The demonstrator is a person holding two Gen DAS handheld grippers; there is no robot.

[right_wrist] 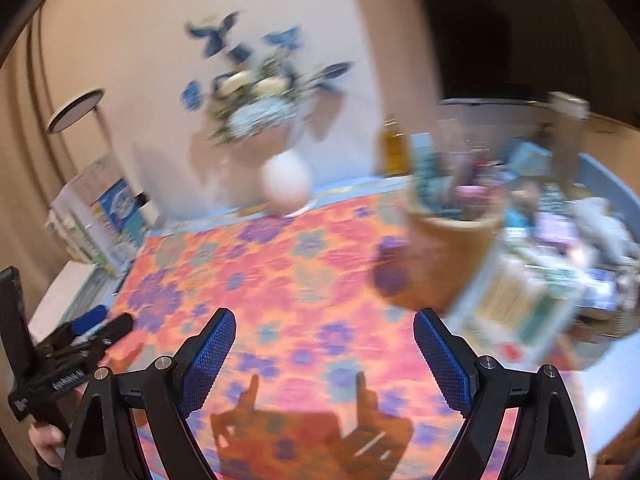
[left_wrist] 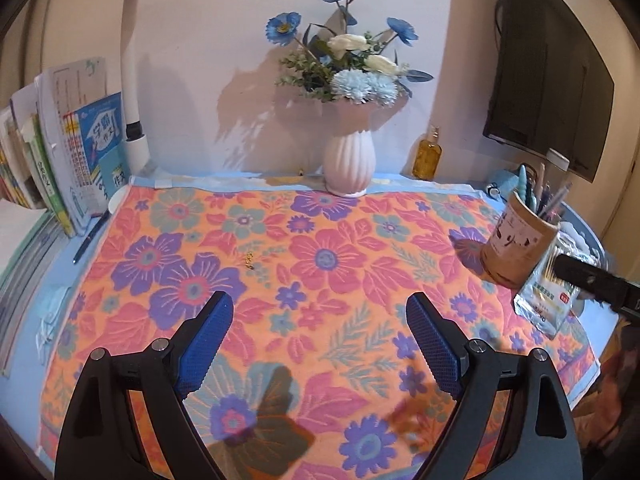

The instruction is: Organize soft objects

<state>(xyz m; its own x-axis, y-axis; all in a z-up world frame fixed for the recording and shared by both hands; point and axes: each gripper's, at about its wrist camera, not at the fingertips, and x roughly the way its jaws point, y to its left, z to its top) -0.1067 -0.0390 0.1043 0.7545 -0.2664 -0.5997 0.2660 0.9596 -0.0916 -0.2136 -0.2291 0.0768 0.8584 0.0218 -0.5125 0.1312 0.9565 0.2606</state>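
a floral towel is spread flat across the desk. above it the left tongs and right tongs are held apart, empty. a white vase stands at its far edge, a pen holder at its right.

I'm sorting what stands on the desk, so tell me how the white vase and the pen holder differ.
The white vase is ribbed, plain and bulb-shaped; the pen holder is a straight tan cylinder with dark markings. The vase carries blue and white flowers; the holder is stuffed with pens. The vase stands upright at the back edge of the floral cloth by the wall; the holder stands at the cloth's right side and looks tilted in this fisheye view. Both rest on the cloth.
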